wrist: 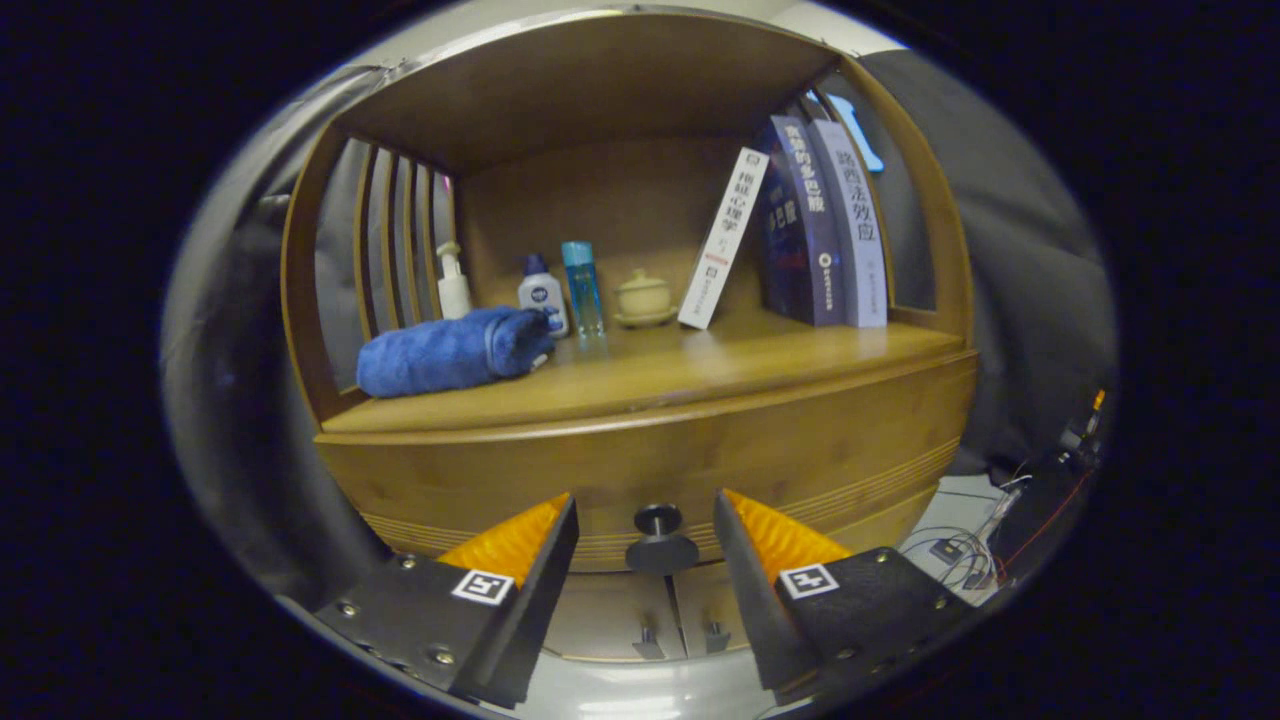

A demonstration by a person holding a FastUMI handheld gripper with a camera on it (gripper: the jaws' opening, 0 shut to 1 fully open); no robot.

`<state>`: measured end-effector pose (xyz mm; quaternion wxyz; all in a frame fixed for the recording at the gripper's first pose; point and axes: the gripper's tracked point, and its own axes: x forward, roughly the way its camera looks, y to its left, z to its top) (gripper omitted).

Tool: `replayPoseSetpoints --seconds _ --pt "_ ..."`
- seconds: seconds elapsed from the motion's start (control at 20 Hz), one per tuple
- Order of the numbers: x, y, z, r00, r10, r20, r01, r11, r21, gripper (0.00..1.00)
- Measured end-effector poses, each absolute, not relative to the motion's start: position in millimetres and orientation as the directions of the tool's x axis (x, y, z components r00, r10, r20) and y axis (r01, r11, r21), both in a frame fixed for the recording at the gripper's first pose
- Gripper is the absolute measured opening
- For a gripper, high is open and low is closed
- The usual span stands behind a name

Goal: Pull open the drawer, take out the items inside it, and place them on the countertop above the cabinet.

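Wooden cabinet [640, 460] fills the background; its surface [700, 365] carries a rolled blue towel [450, 352] at 10 o'clock, bottles [560, 290] at 12 and books [810, 225] at 1. Drawer [800, 455] is closed. Tool [645, 512] stands wide open, holding nothing; drawer knob [660, 540] sits between its fingers, untouched.

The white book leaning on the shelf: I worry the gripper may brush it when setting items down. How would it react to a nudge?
The white book leans steeply against the dark books, resting on its bottom edge, so a sideways nudge would probably slide it flat. It looks thin and stiff, likely light. The gripper is open, its fingers flanking the drawer knob.
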<state>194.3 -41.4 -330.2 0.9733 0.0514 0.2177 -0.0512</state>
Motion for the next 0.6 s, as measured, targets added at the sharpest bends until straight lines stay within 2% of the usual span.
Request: replayPoseSetpoints --seconds 0.1,0.15,0.2,0.45,0.5,0.6 --pt "199 -44 -349 0.877 -0.077 -0.475 0.114 0.992 0.050 0.79" --pt "206 -43 -353 0.873 -0.068 -0.483 0.105 0.993 0.050 0.62" --pt "199 -46 -355 0.869 -0.083 -0.488 0.112 0.993 0.030 0.60" --pt "203 -50 -353 0.874 -0.083 -0.478 0.112 0.993 0.032 0.39" --pt "202 -48 -353 0.873 -0.078 -0.481 0.111 0.993 0.041 0.39" --pt "202 -47 -353 0.874 -0.077 -0.479 0.110 0.993 0.043 0.33"
